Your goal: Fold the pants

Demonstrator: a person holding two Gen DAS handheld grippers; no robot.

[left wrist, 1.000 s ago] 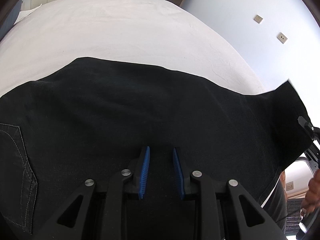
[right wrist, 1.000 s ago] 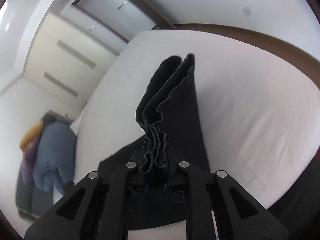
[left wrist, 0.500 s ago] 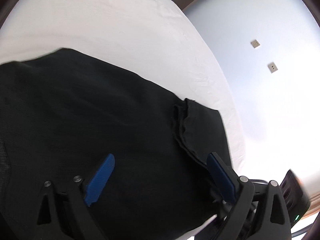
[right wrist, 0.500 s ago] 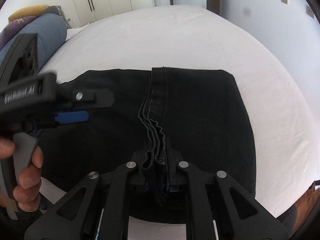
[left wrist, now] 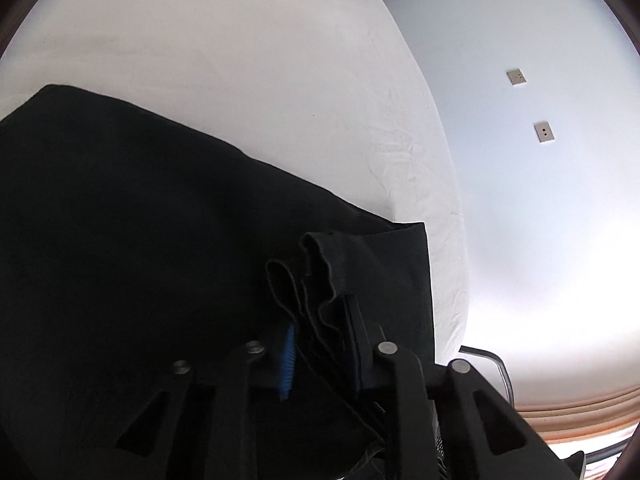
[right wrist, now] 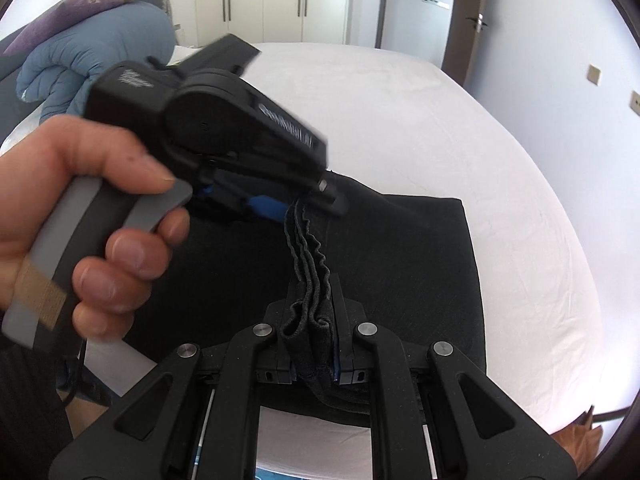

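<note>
My right gripper and left gripper both pinch the bunched hem stack of the black pants, which lie across the bed. The 4 soft, limp layers will slip unless pinched together at the hem.

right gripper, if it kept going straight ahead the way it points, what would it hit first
Likely the left gripper. It sits just ahead along the bunched hem of the pants that the right gripper is shut on, though depth is hard to judge.
</note>
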